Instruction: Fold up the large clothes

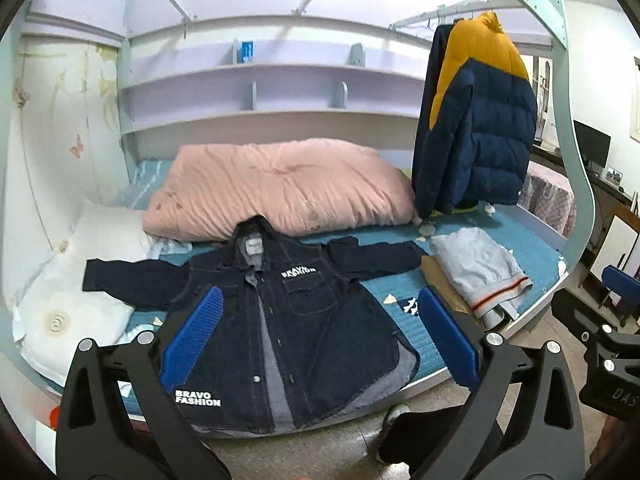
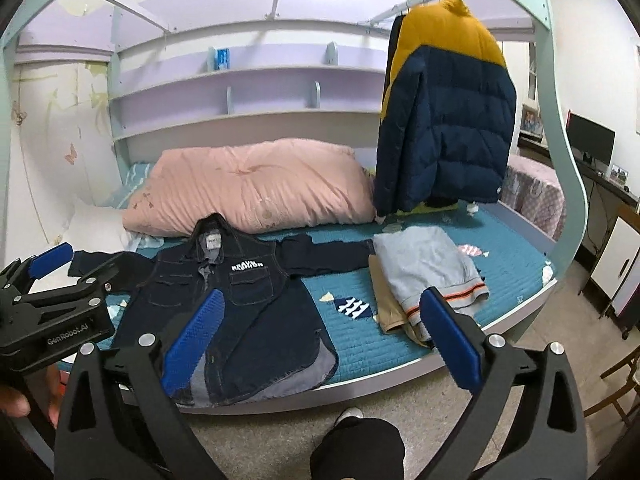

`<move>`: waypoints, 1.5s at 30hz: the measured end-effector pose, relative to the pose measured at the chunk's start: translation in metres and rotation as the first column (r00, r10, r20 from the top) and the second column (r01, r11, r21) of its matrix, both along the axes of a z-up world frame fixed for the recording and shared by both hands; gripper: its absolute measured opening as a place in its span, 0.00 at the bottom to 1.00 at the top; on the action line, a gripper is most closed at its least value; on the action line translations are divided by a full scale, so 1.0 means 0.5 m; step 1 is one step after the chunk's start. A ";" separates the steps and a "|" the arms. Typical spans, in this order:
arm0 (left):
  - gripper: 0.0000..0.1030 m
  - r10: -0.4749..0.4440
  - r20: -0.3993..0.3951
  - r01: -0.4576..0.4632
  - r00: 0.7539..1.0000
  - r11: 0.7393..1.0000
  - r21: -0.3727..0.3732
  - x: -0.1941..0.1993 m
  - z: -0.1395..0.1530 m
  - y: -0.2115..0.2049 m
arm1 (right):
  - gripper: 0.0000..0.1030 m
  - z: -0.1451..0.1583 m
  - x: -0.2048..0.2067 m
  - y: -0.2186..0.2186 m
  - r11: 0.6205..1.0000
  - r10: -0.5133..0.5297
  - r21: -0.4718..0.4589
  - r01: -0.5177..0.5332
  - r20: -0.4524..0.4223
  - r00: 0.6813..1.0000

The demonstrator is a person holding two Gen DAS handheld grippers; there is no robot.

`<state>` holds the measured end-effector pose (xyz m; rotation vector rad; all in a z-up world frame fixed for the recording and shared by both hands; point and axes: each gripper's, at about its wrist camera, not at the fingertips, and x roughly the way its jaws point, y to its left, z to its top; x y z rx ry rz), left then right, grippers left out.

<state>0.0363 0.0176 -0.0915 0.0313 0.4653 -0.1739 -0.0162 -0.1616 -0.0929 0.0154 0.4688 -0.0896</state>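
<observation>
A dark denim jacket with white "BRAVO FASHION" lettering lies flat and front-up on the teal bed. Its sleeves are spread to both sides and its collar points at the pink duvet. My left gripper hangs open in the air in front of the jacket, with nothing between its blue pads. It also shows at the left edge of the right wrist view as the left gripper. My right gripper is open too and holds nothing. It shows at the right edge of the left wrist view as the right gripper.
A pink duvet lies behind the jacket, with a white pillow at the left. A folded grey garment rests on a tan one at the right. A navy and yellow puffer jacket hangs above. A person's leg stands by the bed edge.
</observation>
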 end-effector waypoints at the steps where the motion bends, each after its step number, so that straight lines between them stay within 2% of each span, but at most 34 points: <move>1: 0.95 0.002 0.005 -0.002 1.000 1.000 0.003 -0.009 0.005 0.002 | 0.92 0.003 -0.009 0.004 1.000 -0.001 -0.005 0.001 0.005 1.000; 8: 0.95 -0.004 0.078 0.003 0.997 1.000 0.008 -0.078 0.050 0.009 | 0.92 0.039 -0.064 0.025 1.000 0.001 -0.025 0.000 0.060 0.998; 24: 0.95 -0.013 0.155 0.015 0.988 1.000 -0.007 -0.170 0.098 0.028 | 0.92 0.081 -0.127 0.061 0.998 0.026 -0.052 -0.019 0.131 0.991; 45: 0.95 -0.017 0.175 0.018 0.984 1.000 -0.009 -0.196 0.117 0.025 | 0.92 0.084 -0.144 0.069 0.999 0.030 -0.048 -0.024 0.142 0.989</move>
